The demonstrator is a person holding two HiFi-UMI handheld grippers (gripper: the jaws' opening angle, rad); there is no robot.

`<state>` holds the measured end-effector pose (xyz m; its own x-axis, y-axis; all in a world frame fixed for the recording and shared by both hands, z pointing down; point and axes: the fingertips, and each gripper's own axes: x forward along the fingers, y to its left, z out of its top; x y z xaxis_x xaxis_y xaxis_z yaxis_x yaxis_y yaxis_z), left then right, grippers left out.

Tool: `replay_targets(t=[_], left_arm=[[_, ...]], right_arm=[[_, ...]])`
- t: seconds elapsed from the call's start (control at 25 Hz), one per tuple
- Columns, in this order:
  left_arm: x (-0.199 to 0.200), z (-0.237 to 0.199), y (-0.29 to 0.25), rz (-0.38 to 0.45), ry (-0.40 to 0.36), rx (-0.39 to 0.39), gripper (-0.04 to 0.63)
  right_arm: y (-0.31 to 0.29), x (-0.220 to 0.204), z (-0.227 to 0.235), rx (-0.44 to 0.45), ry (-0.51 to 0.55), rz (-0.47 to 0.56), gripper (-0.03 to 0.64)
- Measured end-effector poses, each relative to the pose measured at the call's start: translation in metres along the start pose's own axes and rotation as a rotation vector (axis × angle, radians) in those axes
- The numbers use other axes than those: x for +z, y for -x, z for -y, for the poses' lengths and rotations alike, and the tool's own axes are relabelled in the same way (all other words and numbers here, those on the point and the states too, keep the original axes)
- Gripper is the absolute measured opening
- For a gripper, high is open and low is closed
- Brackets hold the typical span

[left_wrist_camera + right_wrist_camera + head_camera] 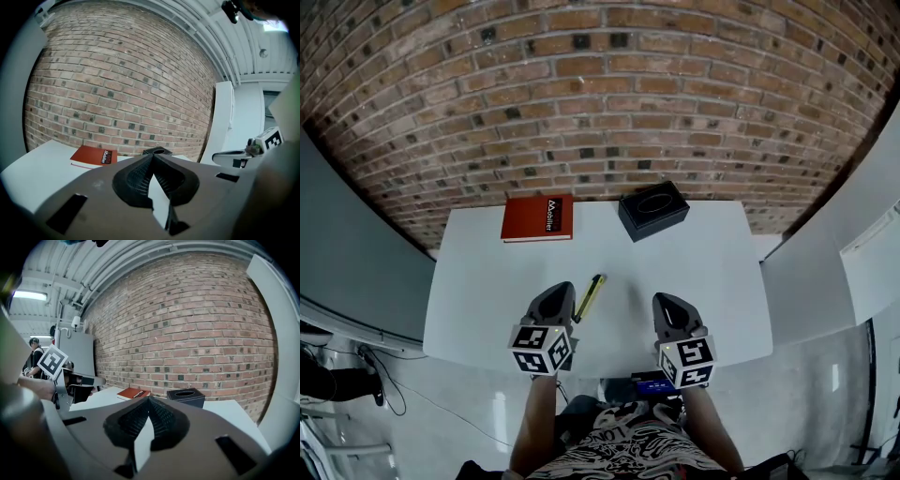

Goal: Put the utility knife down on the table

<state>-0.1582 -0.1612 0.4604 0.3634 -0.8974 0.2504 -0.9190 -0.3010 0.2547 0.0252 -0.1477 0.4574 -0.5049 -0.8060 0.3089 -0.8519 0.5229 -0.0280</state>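
Since the knife (590, 297) already lies flat on the table (478, 281), your task looks done, and the only job left is not to undo it.

In the head view, the knife sits on your side of the book (536, 217) and a little to its right, its far end angled to the right. The left gripper (557, 291) is also on your side of the book and just beside the knife, with no contact that I can see. The right gripper (668, 302) is well apart from the knife, further right of the book. It is in line with the box (652, 209) that stands at the book's right.

In the left gripper view, the left gripper (152, 157) has its jaws pressed together at the tips with nothing between them. The book (92, 156) lies ahead to the left, and the knife is out of sight.

In the right gripper view, the right gripper (148, 400) also has its jaws closed and empty. The book (133, 393) lies beyond the tips, and again no knife shows.

The risk is the left gripper. A sideways swing away from the book's side could clip the knife and send it skidding. Neither gripper view would warn you, because only the head view shows the knife. I can't tell whether the blade is out.
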Motion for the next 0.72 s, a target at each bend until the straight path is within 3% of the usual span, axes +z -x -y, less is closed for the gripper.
replay_targets(t=[0.72], left_arm=[[-0.0019, 0.001, 0.0032, 0.012, 0.04, -0.018, 0.015]], right_arm=[[0.0026, -0.004, -0.0002, -0.001, -0.003, -0.012, 0.0]])
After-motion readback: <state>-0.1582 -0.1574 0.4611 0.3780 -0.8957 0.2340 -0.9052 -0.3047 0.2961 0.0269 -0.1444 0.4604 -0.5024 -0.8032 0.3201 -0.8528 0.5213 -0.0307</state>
